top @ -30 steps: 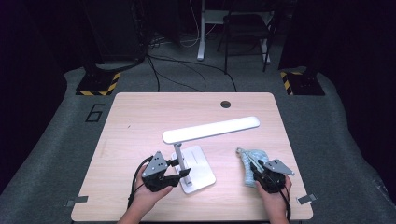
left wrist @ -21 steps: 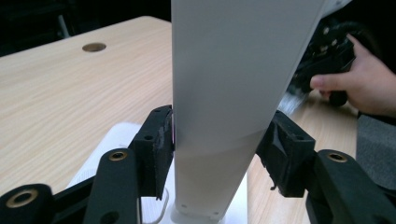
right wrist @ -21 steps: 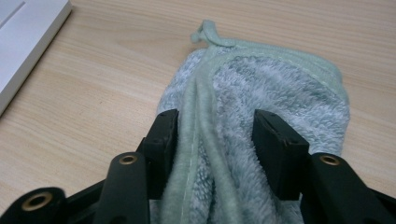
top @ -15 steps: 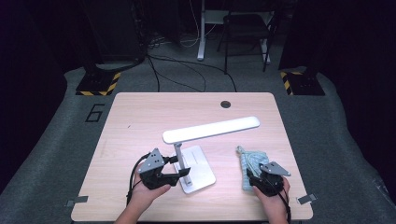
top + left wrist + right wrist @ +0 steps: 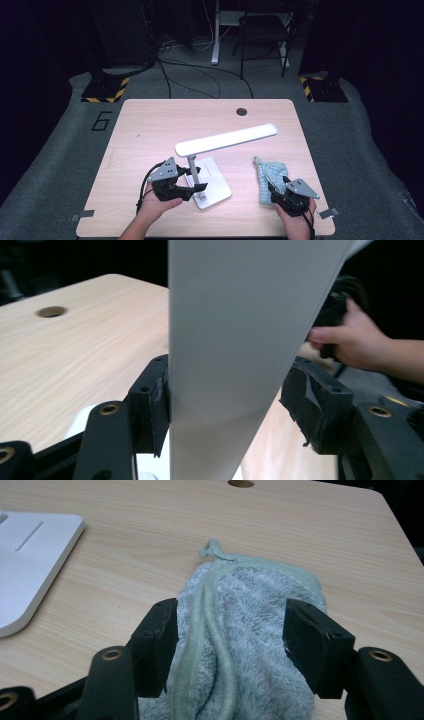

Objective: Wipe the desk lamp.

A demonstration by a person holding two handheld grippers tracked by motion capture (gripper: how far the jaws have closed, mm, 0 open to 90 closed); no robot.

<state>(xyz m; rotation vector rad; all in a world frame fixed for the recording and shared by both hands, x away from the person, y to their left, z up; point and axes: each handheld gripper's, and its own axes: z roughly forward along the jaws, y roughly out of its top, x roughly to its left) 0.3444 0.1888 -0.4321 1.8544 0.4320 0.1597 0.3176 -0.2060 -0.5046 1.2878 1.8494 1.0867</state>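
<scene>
Straddling the white desk lamp (image 5: 226, 137) stem, my left hand-held gripper (image 5: 196, 186) has just been opening: one pad touches, the other stands clear. My right hand-held gripper (image 5: 274, 189) has just been opening too, jaws apart around the pale green towel (image 5: 250, 625) lying on the table (image 5: 150, 130) beside the lamp base.

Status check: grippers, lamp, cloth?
Left gripper just opening around lamp post. Right gripper just opening, astride cloth. Nothing in the way.
</scene>
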